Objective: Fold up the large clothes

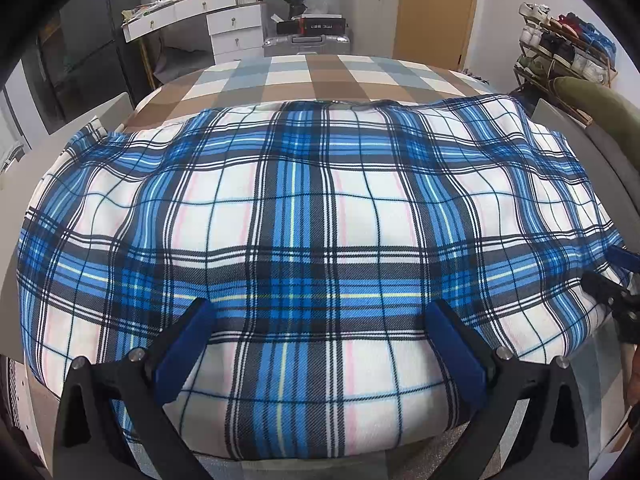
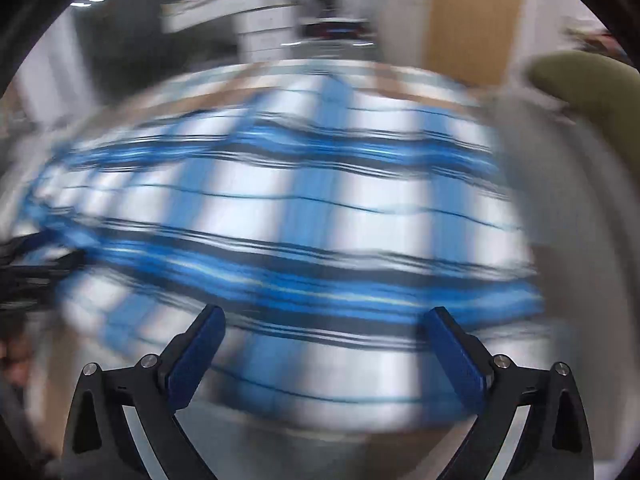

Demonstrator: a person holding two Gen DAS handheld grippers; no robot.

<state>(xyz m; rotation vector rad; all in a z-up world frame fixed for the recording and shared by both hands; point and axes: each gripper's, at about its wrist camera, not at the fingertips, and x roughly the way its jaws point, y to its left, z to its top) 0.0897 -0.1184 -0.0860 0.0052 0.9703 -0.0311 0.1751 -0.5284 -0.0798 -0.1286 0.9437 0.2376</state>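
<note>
Blue-white plaid garment (image 1: 320, 216) lies flat on the checked table (image 1: 328, 76), long axis side to side. Left tool (image 1: 320, 314) spread above its near hem; right tool (image 2: 324, 320) spread, view blurred.

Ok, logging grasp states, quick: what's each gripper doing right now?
Left gripper: open, holding nothing, above the plaid cloth.
Right gripper: open, holding nothing; view motion-blurred.

Right wrist view is smeared with motion blur: the plaid cloth (image 2: 280, 216) streaks, furniture at twelve o'clock unreadable. In the left wrist view, the right gripper (image 1: 616, 280) is cut off at three o'clock.
</note>
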